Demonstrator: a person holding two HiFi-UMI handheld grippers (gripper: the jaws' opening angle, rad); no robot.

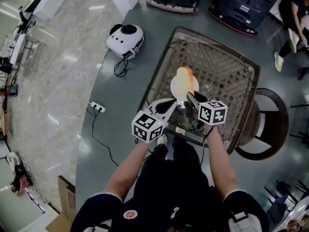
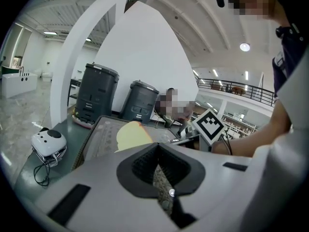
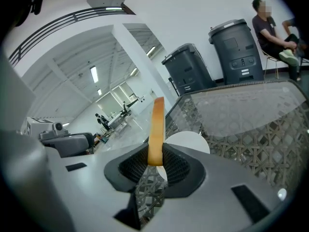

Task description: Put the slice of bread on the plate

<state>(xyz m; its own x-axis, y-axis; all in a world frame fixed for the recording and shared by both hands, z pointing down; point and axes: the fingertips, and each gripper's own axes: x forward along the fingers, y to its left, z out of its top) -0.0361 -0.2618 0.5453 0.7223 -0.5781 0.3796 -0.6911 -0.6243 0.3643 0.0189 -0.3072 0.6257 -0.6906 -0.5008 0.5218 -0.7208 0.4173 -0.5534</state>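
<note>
A slice of bread [image 1: 185, 81] with a brown crust stands upright, pinched at its lower edge by my right gripper [image 1: 188, 95], which is shut on it. It hangs just over a white plate [image 1: 175, 89] on the glass-topped wicker table [image 1: 227, 76]. The right gripper view shows the slice [image 3: 157, 124] edge-on between the pads, with the plate [image 3: 193, 141] just beyond. My left gripper [image 1: 175, 104] sits close on the left of the slice with nothing in it, its tips together. In the left gripper view the bread [image 2: 133, 135] shows as a pale face ahead.
A white rounded device [image 1: 125, 36] with a cable and a power strip [image 1: 98, 108] lie on the floor to the left. A round wicker chair [image 1: 268, 124] stands at the table's right. Dark bins [image 1: 246, 4] and a seated person [image 1: 294, 13] are beyond.
</note>
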